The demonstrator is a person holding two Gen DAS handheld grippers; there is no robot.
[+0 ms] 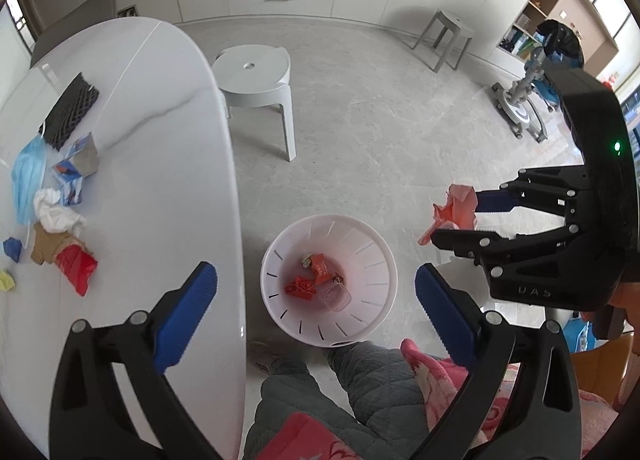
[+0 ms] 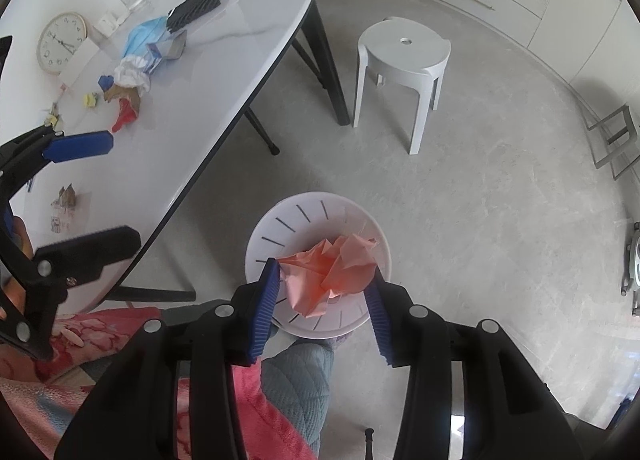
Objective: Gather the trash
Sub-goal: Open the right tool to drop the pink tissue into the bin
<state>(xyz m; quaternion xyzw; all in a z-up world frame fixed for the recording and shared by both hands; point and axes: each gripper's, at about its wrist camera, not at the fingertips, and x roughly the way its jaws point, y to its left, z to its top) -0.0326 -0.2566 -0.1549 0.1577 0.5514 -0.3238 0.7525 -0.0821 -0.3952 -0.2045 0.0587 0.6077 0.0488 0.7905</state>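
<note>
Crumpled pink paper (image 2: 336, 272) is pinched between the right gripper (image 2: 325, 302) pads, directly above the white bin (image 2: 280, 215). Release is best made centred over the bin mouth. Left gripper (image 1: 316, 314) is spread wide, empty, above the bin.

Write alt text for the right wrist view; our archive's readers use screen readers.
The right gripper holds crumpled pink paper between its blue fingers above a white slotted bin on the floor. To the left, a white table carries scattered trash, with the open left gripper over it.
</note>
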